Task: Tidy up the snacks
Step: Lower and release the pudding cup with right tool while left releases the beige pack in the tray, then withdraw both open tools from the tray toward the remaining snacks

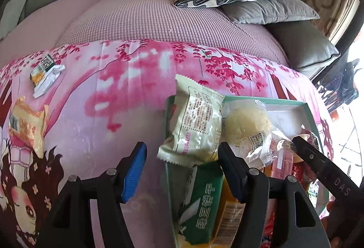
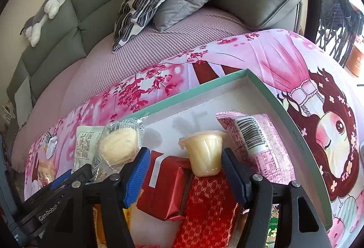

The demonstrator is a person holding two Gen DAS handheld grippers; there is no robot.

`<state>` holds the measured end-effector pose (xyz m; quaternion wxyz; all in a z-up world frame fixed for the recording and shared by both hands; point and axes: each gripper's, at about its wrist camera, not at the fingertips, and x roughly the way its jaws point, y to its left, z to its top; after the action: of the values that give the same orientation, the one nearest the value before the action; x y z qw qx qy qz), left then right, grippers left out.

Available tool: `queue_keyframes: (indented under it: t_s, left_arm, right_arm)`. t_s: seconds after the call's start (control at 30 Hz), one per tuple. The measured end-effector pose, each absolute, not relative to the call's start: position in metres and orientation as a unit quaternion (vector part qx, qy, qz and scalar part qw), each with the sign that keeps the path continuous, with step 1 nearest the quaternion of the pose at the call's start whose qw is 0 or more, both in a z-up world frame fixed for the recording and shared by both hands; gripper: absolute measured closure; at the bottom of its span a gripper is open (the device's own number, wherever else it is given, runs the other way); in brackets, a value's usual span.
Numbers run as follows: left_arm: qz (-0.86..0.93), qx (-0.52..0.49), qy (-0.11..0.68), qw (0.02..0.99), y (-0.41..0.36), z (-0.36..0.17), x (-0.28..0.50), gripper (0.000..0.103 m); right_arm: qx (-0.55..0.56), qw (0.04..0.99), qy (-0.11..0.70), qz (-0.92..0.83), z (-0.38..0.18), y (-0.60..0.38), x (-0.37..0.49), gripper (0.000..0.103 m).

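A shallow green-rimmed box [image 2: 268, 86] is lying on a pink cartoon blanket [image 1: 118, 116], holding wrapped snacks. A pale jelly cup [image 2: 204, 152] is standing upright inside, between the right gripper's [image 2: 185, 170] spread, empty jaws. The left gripper [image 1: 182, 166] is hanging open beside a cream packet [image 1: 195, 120] leaning on the box's edge.

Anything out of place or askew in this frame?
Yes: the cream snack packet lies tilted across the teal box edge, half outside. Two packets, one orange and one green-and-white, lie loose on the blanket.
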<state>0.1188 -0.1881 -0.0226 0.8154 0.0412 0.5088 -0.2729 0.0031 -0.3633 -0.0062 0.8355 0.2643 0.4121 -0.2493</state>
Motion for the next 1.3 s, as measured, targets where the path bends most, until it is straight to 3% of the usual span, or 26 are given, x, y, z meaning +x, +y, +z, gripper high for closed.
queue_keyframes:
  t_s: [0.7, 0.73, 0.8, 0.87, 1.07, 1.3]
  left_arm:
    - [-0.235, 0.016, 0.502, 0.832, -0.153, 0.014, 0.106, 0.036]
    - [-0.229, 0.017, 0.502, 0.834, -0.150, 0.014, 0.106, 0.035]
    - [-0.216, 0.019, 0.504, 0.836, -0.143, 0.013, 0.107, 0.017]
    - [-0.200, 0.019, 0.505, 0.839, -0.136, 0.010, 0.109, 0.015]
    - [-0.167, 0.020, 0.504, 0.847, -0.120, 0.006, 0.113, 0.011]
    - [-0.158, 0.008, 0.511, 0.845, -0.111, 0.000, 0.116, 0.008]
  right_arm:
    - [0.233, 0.852, 0.419, -0.212, 0.027, -0.328, -0.003, 0.025]
    - [0.230, 0.852, 0.421, -0.210, 0.027, -0.325, -0.002, 0.025]
    - [0.225, 0.852, 0.425, -0.210, 0.027, -0.322, -0.001, 0.022]
    - [0.223, 0.851, 0.427, -0.209, 0.026, -0.320, 0.000, 0.013]
    - [0.205, 0.856, 0.430, -0.203, 0.025, -0.314, 0.002, 0.000]
    - [0.204, 0.853, 0.437, -0.201, 0.021, -0.310, 0.005, 0.000]
